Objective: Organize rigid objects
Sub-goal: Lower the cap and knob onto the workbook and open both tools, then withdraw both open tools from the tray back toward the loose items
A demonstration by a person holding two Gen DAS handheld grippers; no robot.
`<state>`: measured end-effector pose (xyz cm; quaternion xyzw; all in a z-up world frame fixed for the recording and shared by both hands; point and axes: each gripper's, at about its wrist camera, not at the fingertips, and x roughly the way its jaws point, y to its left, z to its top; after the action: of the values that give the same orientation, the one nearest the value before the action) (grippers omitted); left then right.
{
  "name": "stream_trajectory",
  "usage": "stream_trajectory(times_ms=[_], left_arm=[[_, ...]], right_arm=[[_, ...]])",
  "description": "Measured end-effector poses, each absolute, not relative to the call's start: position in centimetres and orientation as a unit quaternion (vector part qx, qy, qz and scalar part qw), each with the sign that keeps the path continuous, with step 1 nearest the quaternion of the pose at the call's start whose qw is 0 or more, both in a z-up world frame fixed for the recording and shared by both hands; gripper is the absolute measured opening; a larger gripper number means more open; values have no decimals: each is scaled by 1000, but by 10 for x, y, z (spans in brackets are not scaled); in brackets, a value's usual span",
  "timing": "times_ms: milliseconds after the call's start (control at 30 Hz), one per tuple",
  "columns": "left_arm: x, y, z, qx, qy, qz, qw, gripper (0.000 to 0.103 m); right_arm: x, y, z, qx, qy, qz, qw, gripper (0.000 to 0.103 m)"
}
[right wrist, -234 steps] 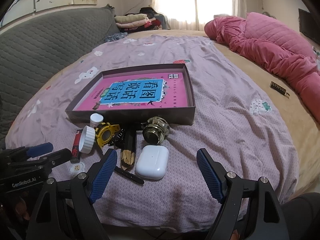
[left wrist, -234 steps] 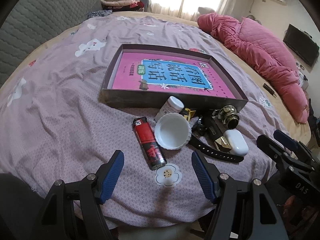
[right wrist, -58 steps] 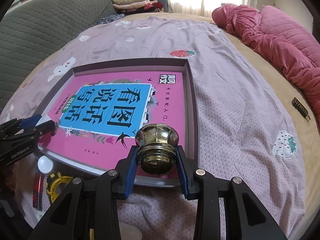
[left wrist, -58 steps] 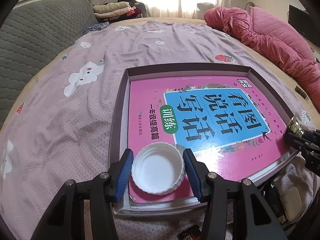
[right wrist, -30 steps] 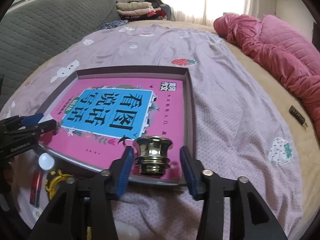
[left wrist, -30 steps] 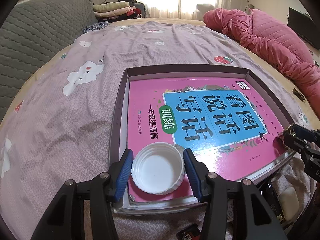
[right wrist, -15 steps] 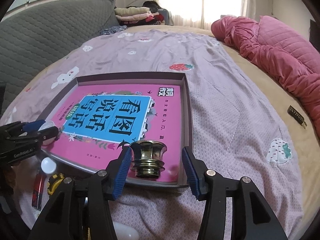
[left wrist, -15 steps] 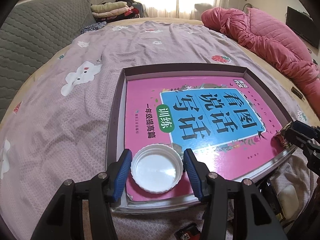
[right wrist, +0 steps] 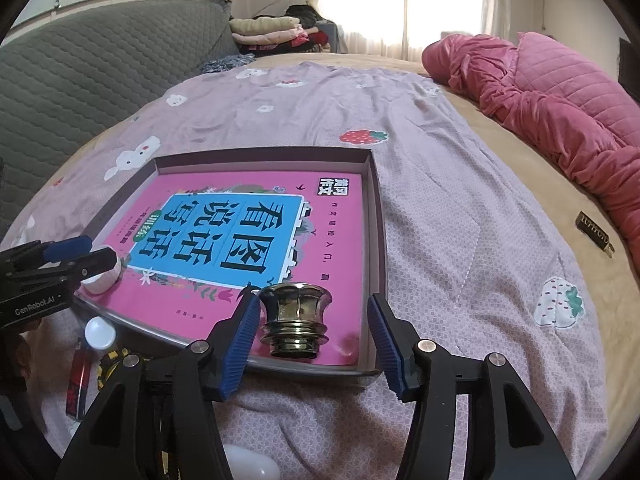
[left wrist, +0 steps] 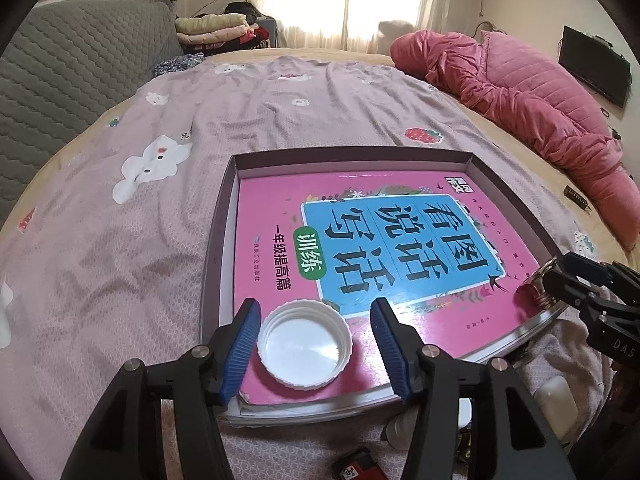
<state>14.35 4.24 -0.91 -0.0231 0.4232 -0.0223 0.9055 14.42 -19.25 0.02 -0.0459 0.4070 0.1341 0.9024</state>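
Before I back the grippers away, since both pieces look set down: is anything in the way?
Nothing visible. The left gripper stands open around the white lid, the right gripper around the brass knob.

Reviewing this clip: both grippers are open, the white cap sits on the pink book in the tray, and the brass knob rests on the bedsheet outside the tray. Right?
Not quite. The brass knob stands on the pink book inside the tray, not on the bedsheet; the right wrist view shows it. The rest holds: the white cap sits on the book, and the left gripper and right gripper are open, jaws just widened.
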Motion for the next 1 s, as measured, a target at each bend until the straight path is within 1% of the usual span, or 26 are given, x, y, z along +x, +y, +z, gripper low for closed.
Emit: stream_trajectory(times_ms=[300,433,1000], left_arm=[[140,47,-4,-39,413,-26,910,57],[135,50,0,-43,402,-20,914,60],[115,54,12,-51,383,-12,922,61]], right_arm=[[144,-189,0,-45,409,137,901,61],[143,-188,-1,-47,410,139,900,63],[137,-196,11,-37,386,132,912,69]])
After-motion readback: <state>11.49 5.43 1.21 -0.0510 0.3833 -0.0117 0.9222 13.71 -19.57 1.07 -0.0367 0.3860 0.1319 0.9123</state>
